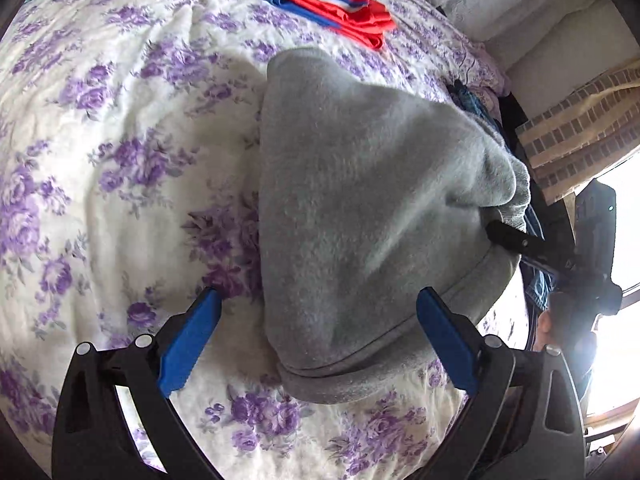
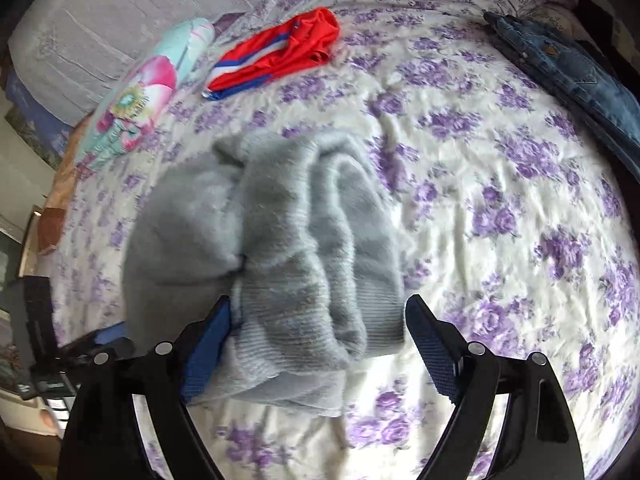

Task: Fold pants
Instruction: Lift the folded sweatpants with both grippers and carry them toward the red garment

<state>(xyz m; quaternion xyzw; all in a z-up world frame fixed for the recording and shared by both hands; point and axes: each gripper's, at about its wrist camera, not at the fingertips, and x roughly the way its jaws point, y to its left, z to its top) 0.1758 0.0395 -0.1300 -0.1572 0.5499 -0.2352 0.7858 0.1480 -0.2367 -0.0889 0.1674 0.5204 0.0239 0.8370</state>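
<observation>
Grey fleece pants (image 1: 360, 208) lie folded in a thick bundle on the flowered bedspread (image 1: 120, 160). My left gripper (image 1: 318, 304) is open, its blue fingers (image 1: 188, 336) on either side of the bundle's near hem. The right gripper's black finger (image 1: 516, 240) shows at the bundle's right end. In the right wrist view the pants (image 2: 280, 248) sit bunched between the wide-open fingers of my right gripper (image 2: 318, 312). Its left blue pad (image 2: 208, 352) touches the ribbed cuff; the right pad stands apart from the cloth.
Folded red shorts with blue and white stripes (image 1: 332, 4) (image 2: 276, 52) lie farther up the bed. Blue jeans (image 2: 572, 76) lie at the bed's right edge. A pink and teal cloth (image 2: 140, 96) lies by the grey headboard (image 2: 100, 20). A bright window (image 1: 616, 216) is at right.
</observation>
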